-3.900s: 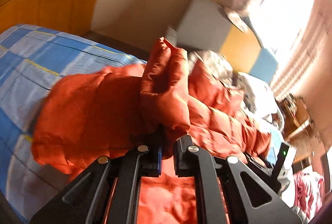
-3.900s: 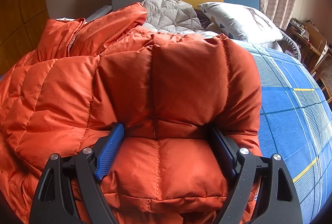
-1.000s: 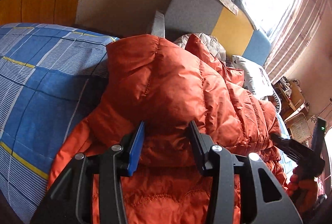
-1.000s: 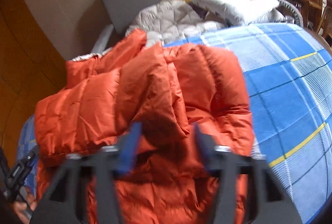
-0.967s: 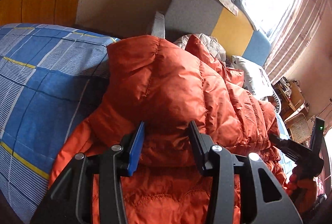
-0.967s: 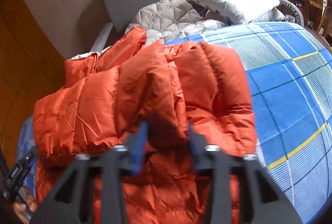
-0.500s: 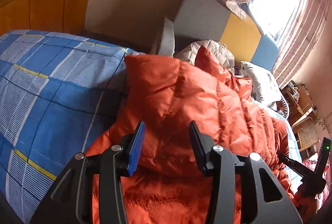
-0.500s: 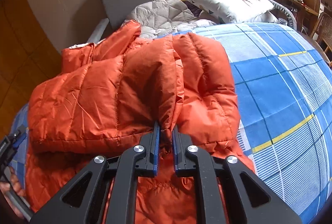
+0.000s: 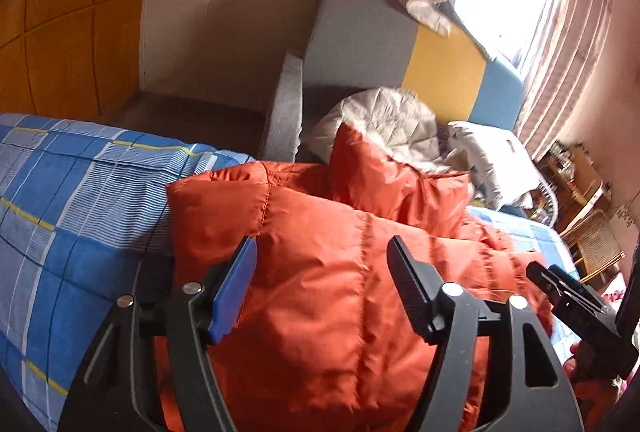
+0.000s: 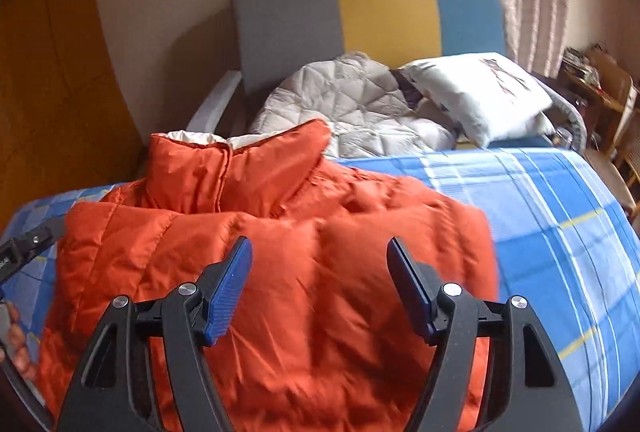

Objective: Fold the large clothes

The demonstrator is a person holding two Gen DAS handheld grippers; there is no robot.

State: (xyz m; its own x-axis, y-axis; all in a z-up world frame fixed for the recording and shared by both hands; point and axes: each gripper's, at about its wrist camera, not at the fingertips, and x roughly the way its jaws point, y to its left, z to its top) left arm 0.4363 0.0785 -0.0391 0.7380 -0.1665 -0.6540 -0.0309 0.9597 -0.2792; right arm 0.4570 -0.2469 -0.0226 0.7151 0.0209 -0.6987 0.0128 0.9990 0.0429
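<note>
The orange down jacket lay folded on the blue checked bedspread, its collar standing at the end toward the headboard, with a grey quilt and a white pillow beyond it. The left gripper stood wide, its jaws having just been opening; padded fabric showed between them, but the pads did not appear to press on it. The right gripper stood equally wide, its jaws also having just been opening, and the blurred orange panel beneath it was not clamped. Each gripper pointed downward over the jacket, which lay directly ahead of and below both. The jacket's long axis appeared to run from the grippers toward the collar. The left gripper was over the edge nearest the wooden wall panel; the right gripper was over the edge bordering open bedspread. Neither was clearly nearer. Any further fold would probably be taken along that axis, collar end toward near hem.
</note>
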